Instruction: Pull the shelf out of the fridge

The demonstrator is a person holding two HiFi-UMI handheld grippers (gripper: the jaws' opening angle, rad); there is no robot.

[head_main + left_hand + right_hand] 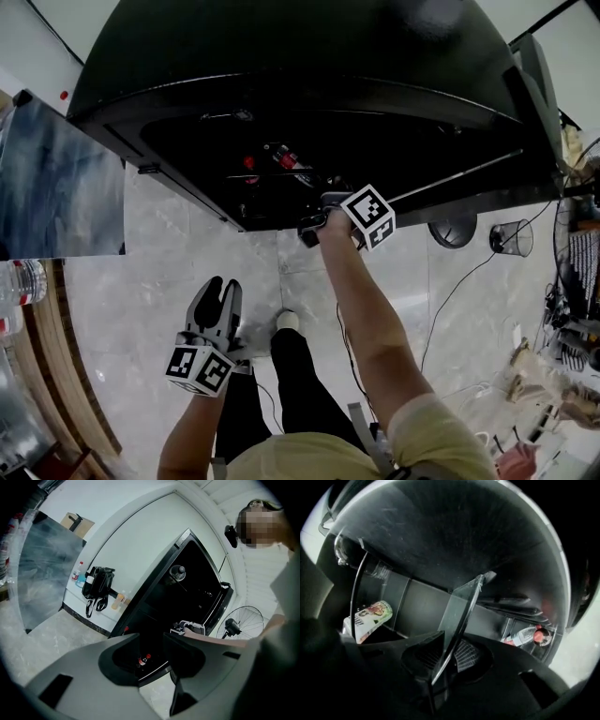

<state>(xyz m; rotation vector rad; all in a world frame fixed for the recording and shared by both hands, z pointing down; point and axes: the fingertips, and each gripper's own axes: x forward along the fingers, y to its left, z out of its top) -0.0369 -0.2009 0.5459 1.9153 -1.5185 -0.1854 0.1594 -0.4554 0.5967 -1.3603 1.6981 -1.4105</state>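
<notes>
The black fridge (pixel 281 84) stands open with a dark inside. My right gripper (pixel 317 229) reaches into it at a low level. In the right gripper view a clear glass shelf (pixel 461 606) runs edge-on between the jaws of the right gripper (pixel 450 656), and both pads lie against it. My left gripper (pixel 221 289) hangs over the marble floor, well short of the fridge, open and with nothing in it. In its own view the left gripper (pixel 152 654) looks at the fridge (pixel 187 588) from a distance.
A drink can (pixel 370 618) and a red-capped bottle (pixel 525 634) lie inside the fridge. The open glass door (pixel 56 187) stands at the left. A floor fan (pixel 453 230), a wire basket (pixel 513 237) and cables are at the right. A black bag (pixel 97 585) sits on a ledge.
</notes>
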